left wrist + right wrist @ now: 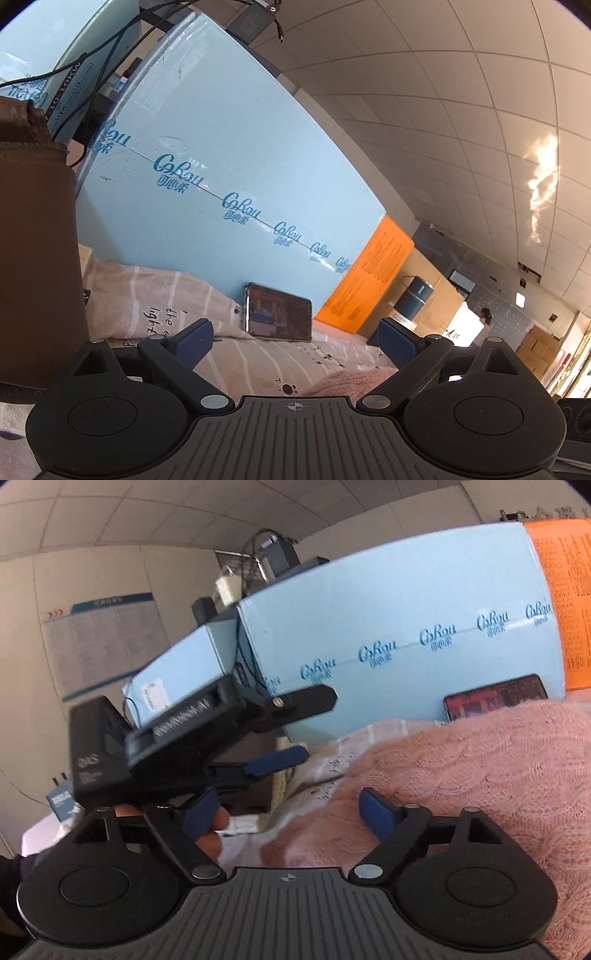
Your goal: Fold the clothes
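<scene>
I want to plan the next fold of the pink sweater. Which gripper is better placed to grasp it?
Right. Its open fingers sit just above the pink sweater; the left gripper faces the phone.

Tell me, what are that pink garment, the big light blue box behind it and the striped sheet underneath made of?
The pink garment looks like soft, fuzzy knitted wool or acrylic: cable-like ridges and a hairy surface show. The light blue box seems to be printed cardboard, matt, sealed with glossy clear tape along its seam. The striped sheet looks like thin woven cotton, matt and wrinkled, with printed paw marks.

Wide-open left gripper (295, 338) over striped sheet (258, 354), facing propped phone (279, 312).
</scene>
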